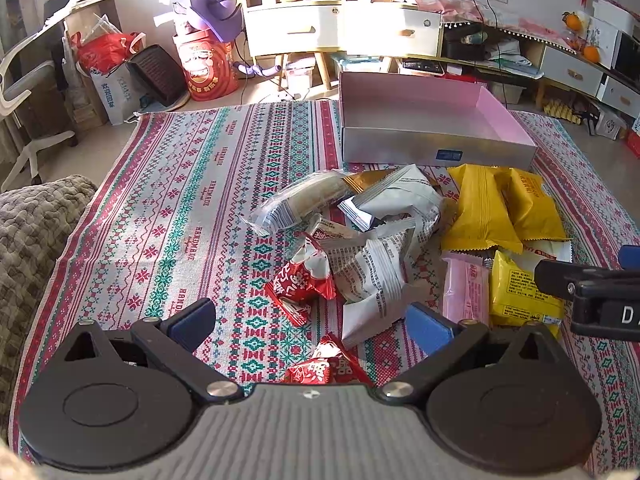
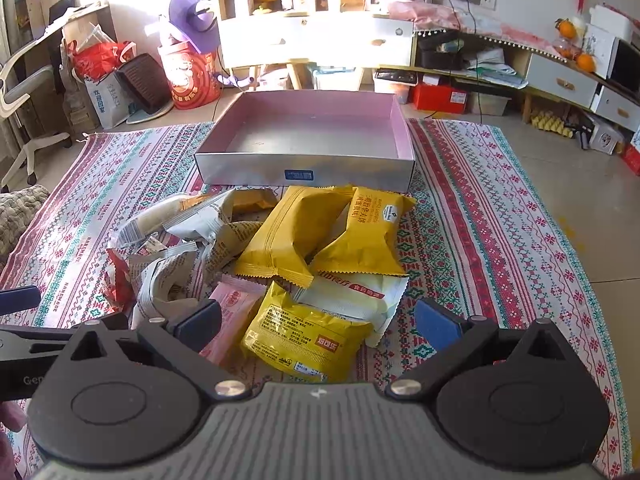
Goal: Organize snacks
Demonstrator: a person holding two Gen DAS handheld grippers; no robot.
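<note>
A heap of snack packets lies on a patterned cloth [image 1: 192, 208] in front of a shallow pink-lined box [image 1: 436, 136] [image 2: 308, 160], which holds nothing. My left gripper [image 1: 312, 324] is open above a red packet [image 1: 332, 368], with another red packet [image 1: 304, 280] and white printed packets [image 1: 376, 276] just ahead. My right gripper [image 2: 320, 324] is open over a small yellow packet [image 2: 304, 340]; a pink packet [image 2: 232, 312] and a white packet [image 2: 360, 300] lie beside it. Two large yellow packets [image 2: 288, 236] [image 2: 368, 236] sit nearer the box.
A grey knitted cushion [image 1: 32, 240] lies at the cloth's left. Beyond the cloth stand a white drawer cabinet [image 1: 340, 28], a red bucket [image 1: 208, 68], bags, an office chair [image 1: 24, 92] and a cluttered low shelf [image 1: 500, 56]. The right gripper's side shows in the left wrist view [image 1: 592, 292].
</note>
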